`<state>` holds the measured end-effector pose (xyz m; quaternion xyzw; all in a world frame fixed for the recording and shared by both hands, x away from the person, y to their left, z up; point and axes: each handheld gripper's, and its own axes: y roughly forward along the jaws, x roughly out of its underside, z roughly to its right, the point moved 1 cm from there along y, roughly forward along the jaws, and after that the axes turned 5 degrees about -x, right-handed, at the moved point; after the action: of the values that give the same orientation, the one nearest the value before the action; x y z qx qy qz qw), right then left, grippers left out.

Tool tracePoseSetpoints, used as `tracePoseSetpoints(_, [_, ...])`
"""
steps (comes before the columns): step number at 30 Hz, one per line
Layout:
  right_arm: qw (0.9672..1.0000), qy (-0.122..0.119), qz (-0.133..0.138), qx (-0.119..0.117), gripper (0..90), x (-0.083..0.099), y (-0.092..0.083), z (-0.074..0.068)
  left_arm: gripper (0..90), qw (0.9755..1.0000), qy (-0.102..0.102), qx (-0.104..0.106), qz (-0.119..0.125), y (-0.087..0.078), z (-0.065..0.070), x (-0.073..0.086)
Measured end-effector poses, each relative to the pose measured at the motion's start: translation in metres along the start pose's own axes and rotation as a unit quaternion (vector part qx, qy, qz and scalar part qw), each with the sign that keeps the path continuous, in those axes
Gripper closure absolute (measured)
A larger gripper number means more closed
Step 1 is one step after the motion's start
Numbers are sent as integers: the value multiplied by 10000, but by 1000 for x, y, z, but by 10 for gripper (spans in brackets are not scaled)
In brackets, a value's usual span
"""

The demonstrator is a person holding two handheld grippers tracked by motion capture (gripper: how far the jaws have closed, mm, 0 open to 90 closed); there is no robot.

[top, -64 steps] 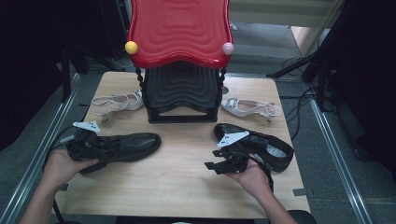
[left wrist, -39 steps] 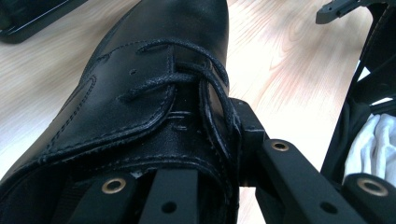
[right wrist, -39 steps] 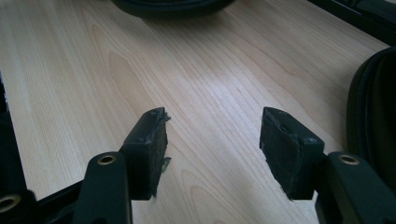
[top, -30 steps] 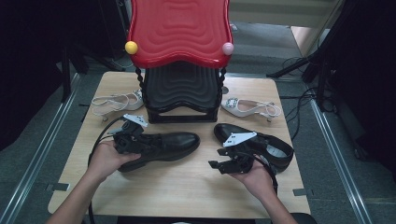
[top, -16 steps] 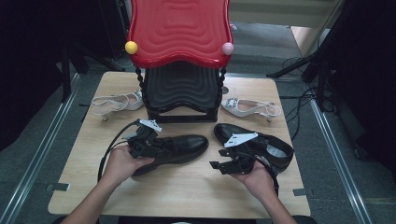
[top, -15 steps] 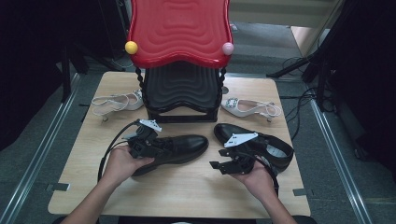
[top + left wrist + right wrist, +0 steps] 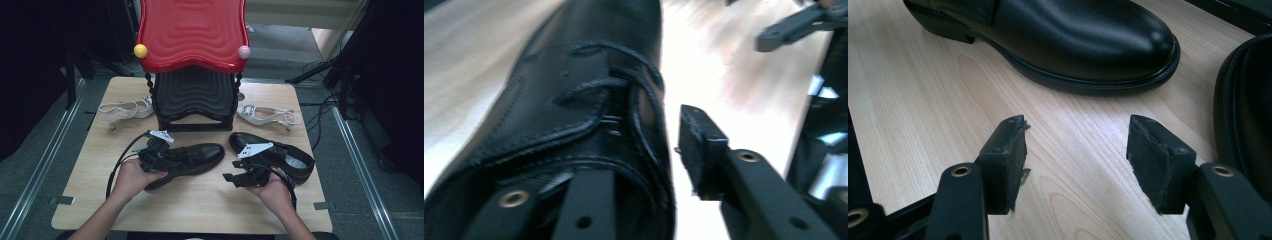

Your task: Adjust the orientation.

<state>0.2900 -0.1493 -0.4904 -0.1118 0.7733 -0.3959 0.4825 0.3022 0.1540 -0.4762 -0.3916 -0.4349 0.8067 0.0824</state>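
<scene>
my left gripper [image 7: 159,155] pinches the black shoe [image 7: 192,156] by its collar to steer it — my right gripper [image 7: 1075,150] waits beside it, jaws apart, holding nothing.

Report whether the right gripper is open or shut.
Open. In the right gripper view, the right gripper has its two black jaws standing apart, with bare light wooden table between them and nothing held.

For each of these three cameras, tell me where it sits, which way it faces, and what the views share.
High view: above the person's side, facing forward and down on the table; both hands, left gripper and right gripper show.
Left gripper view: rides the left gripper, looking along its jaws at a laced black shoe, one jaw inside its opening.
Right gripper view: rides the right gripper, jaws apart over bare wood.
Shared: that same shoe shows in all three views.
</scene>
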Motion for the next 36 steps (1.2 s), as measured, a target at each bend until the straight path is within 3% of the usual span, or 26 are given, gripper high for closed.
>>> tracePoseSetpoints(4, [10000, -17, 31, 6, 424, -1, 0, -1, 568, 9998, 133, 23, -109, -8, 0, 1])
tracePoseSetpoints(11, [10000, -17, 57, 3, 424, -2, -1, -2, 548, 9995, 320, 75, 29, -37, -4, 6])
tracePoseSetpoints(14, [10000, -35, 76, -13, 426, -3, 0, -5, 572, 9993, 365, -22, 32, -50, -7, 7])
tracePoseSetpoints(16, [10000, -65, 74, -1, 426, -5, 2, -8, 590, 9991, 381, 60, 190, -61, -10, 6])
tracePoseSetpoints(22, [9999, -72, 131, -37, 427, -9, 7, -11, 659, 9985, 482, -94, 254, -75, -16, 8])
tracePoseSetpoints(25, [9998, -90, 152, -69, 430, -12, 13, -13, 698, 9988, 361, -180, 260, -82, -27, 10])
tracePoseSetpoints(27, [9998, -112, 148, -69, 432, -15, 18, -17, 733, 9987, 287, -356, 207, -85, -42, 13])
tracePoseSetpoints(28, [9998, -112, 148, -69, 432, -15, 18, -17, 753, 9987, 287, -356, 207, -85, -42, 13])
tracePoseSetpoints(36, [9996, -114, 226, -107, 480, -25, 32, -22, 859, 9984, 157, -494, 229, -73, -73, 23])
